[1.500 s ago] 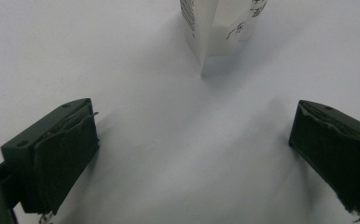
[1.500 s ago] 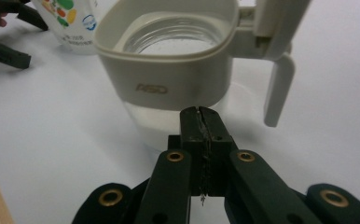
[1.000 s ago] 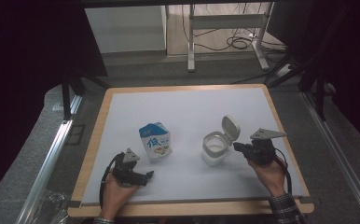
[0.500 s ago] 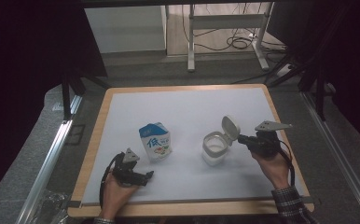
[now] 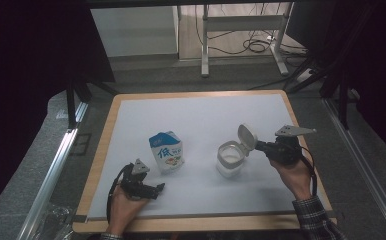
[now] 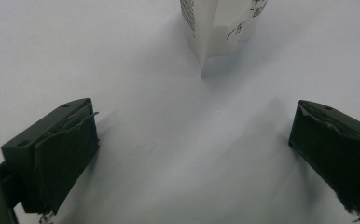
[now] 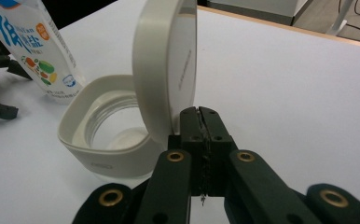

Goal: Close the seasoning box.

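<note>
— Dark room all round, and what sits on the white, wood-rimmed surface (image 5: 131, 120)?

— Two things. A small white-and-blue printed carton-like pouch (image 5: 167, 151) stands upright left of the middle, and a squat white plastic jar with a hinged flip lid (image 5: 230, 159) stands right of the middle, well apart from the pouch. The round white lid (image 7: 165, 70) is swung up, nearly vertical, on the jar's right side.

— Which hand is on the job?

— The right one. The right tool (image 5: 261, 146) lies just to the right of the jar, pointing left at it, its long axis running across the surface toward the raised lid. In the right gripper view its jaws are pressed together with nothing between them, and the tips (image 7: 201, 112) sit at the lower back edge of the lid, by the hinge. Whether they actually touch it I can't quite tell; they look to be against it or a hair off.

— So the coming move?

— Probably a push on the lid from behind, leftward and down over the jar's mouth, or holding it open for the pouch.

— And the left hand?

— The left tool (image 5: 156, 189) rests low on the surface near the front edge, just below the pouch. Its jaws are spread wide, empty, with the pouch's base (image 6: 220, 28) standing ahead of them, not touching.
</note>
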`<state>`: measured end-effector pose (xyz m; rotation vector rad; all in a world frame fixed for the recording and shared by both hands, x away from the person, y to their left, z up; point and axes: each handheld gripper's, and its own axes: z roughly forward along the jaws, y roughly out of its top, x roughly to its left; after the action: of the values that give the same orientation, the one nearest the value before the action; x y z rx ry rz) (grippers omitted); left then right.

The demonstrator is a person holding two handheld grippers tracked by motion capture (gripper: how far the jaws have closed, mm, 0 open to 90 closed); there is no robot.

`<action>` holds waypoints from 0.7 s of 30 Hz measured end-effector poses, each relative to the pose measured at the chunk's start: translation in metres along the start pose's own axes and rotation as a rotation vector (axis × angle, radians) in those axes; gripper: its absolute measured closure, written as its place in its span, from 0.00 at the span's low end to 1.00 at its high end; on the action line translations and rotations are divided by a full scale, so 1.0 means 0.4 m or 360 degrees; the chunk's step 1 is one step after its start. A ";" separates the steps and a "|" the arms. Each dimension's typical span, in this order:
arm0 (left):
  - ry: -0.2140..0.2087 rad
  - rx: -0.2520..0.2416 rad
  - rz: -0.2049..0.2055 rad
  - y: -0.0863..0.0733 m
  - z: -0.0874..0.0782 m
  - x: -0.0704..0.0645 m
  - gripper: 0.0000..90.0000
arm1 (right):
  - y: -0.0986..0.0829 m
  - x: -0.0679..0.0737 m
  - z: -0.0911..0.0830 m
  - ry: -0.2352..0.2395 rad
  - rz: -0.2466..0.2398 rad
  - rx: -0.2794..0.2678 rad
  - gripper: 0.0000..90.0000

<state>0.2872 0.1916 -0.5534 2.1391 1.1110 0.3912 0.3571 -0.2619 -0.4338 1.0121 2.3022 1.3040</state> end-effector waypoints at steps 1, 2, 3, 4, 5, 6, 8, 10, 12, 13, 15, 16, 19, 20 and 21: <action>0.0000 -0.0001 -0.0001 0.000 0.000 0.000 0.01 | 0.002 0.002 0.000 0.0001 -0.0004 0.0000 0.99; -0.0001 -0.0001 -0.0001 0.000 0.000 0.000 0.01 | 0.004 0.004 0.001 0.0004 -0.0008 0.0001 0.99; 0.0000 -0.0001 -0.0001 0.000 0.000 0.000 0.01 | 0.005 0.006 0.001 0.0006 -0.0015 0.0002 0.99; -0.0001 -0.0001 0.0000 0.000 0.000 0.000 0.01 | 0.006 0.008 0.001 0.0004 -0.0018 0.0002 0.99; -0.0001 -0.0001 -0.0001 0.000 0.000 0.000 0.01 | 0.006 0.009 0.001 0.0005 -0.0020 0.0000 0.99; -0.0001 0.0000 0.0000 0.000 0.000 0.000 0.01 | 0.006 0.009 0.000 0.0007 -0.0019 -0.0001 0.99; 0.0000 -0.0001 0.0000 0.000 0.000 0.000 0.01 | 0.008 0.012 0.001 0.0011 -0.0017 -0.0003 0.99; 0.0000 -0.0001 -0.0001 0.000 0.000 0.000 0.01 | 0.009 0.013 0.001 0.0021 -0.0020 -0.0006 0.99; 0.0000 -0.0003 -0.0002 0.000 0.000 0.000 0.01 | 0.010 0.017 0.003 0.0028 -0.0023 -0.0006 0.99; 0.0001 -0.0005 -0.0005 0.000 0.000 -0.001 0.01 | 0.011 0.020 0.004 0.0032 -0.0025 -0.0005 0.99; 0.0001 -0.0005 -0.0005 0.000 0.000 -0.001 0.01 | 0.012 0.025 0.008 0.0039 -0.0036 -0.0001 0.99; 0.0001 -0.0005 -0.0005 0.000 0.000 -0.001 0.01 | 0.012 0.027 0.009 0.0040 -0.0039 0.0004 0.99; 0.0000 -0.0006 -0.0005 0.000 0.000 -0.001 0.01 | 0.012 0.032 0.011 0.0040 -0.0046 0.0010 0.99; 0.0000 -0.0003 -0.0005 0.000 0.000 0.000 0.01 | 0.011 0.032 0.010 0.0038 -0.0049 0.0009 0.99; 0.0001 -0.0003 -0.0005 0.000 0.000 -0.001 0.01 | 0.011 0.032 0.008 0.0038 -0.0050 0.0007 0.99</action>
<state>0.2871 0.1914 -0.5535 2.1353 1.1135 0.3912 0.3518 -0.2493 -0.4311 0.9631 2.3299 1.3059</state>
